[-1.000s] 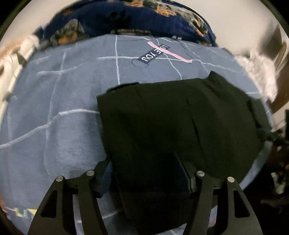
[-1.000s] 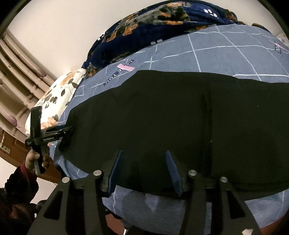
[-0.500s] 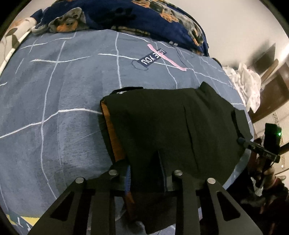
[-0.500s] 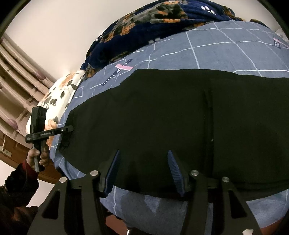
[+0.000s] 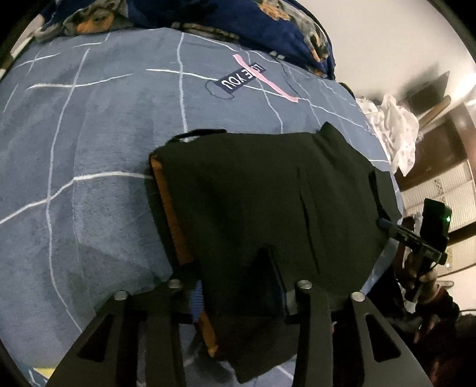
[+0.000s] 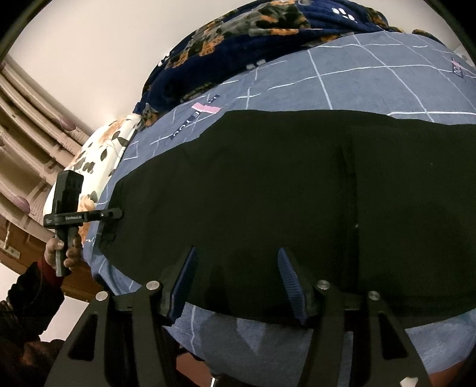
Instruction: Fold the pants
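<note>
Black pants [image 5: 267, 196] lie flat on a blue-grey bedspread [image 5: 89, 148], with an orange inner band [image 5: 175, 226] showing along their left edge. My left gripper [image 5: 238, 285] is closed on the near edge of the pants, with cloth draped over its fingers. In the right wrist view the pants [image 6: 297, 184] spread wide across the bed. My right gripper [image 6: 238, 268] is open, its blue pads standing over the near hem. The left gripper also shows in the right wrist view [image 6: 110, 214], at the pants' left end.
A dark floral blanket [image 5: 208, 18] is bunched at the far side of the bed. A white floral pillow [image 6: 98, 154] lies at the left in the right wrist view. White cloth [image 5: 395, 125] and dark furniture stand beyond the right edge.
My left gripper has narrowed onto the near edge of the pants and lifted it, exposing the orange inner band. The right gripper stays open and has hardly moved.
</note>
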Demonstrator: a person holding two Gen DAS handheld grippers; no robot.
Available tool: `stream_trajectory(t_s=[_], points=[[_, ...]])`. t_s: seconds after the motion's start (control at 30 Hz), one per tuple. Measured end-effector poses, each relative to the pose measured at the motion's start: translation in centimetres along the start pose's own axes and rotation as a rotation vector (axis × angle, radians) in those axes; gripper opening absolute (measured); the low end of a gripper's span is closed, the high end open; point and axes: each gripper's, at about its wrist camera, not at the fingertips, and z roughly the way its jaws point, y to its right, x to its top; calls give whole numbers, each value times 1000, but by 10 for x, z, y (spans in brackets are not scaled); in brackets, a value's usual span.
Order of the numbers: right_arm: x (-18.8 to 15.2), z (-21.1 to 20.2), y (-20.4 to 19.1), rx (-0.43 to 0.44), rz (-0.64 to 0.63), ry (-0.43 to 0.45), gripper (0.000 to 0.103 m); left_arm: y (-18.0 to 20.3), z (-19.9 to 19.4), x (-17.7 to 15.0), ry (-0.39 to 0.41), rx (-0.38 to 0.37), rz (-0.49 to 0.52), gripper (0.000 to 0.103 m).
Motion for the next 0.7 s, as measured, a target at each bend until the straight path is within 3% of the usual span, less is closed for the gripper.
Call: stream_trajectory(t_s=[0.17, 0.3, 0.4, 0.53, 0.7], points=[[-1, 3, -6, 4, -6, -5, 57, -8, -2, 0, 16, -38, -52, 29], [-2, 6, -9, 5, -13, -11, 57, -5, -9, -3, 65, -44, -96, 20], [2, 6, -8, 44, 20, -5, 57, 3, -22, -4, 121, -92, -147, 15], [16, 7, -11, 122, 58, 15, 57, 33, -39, 0, 155, -137, -130, 14], [31, 11, -25, 257, 84, 28, 57, 101, -45, 11, 166, -237, -56, 14]])
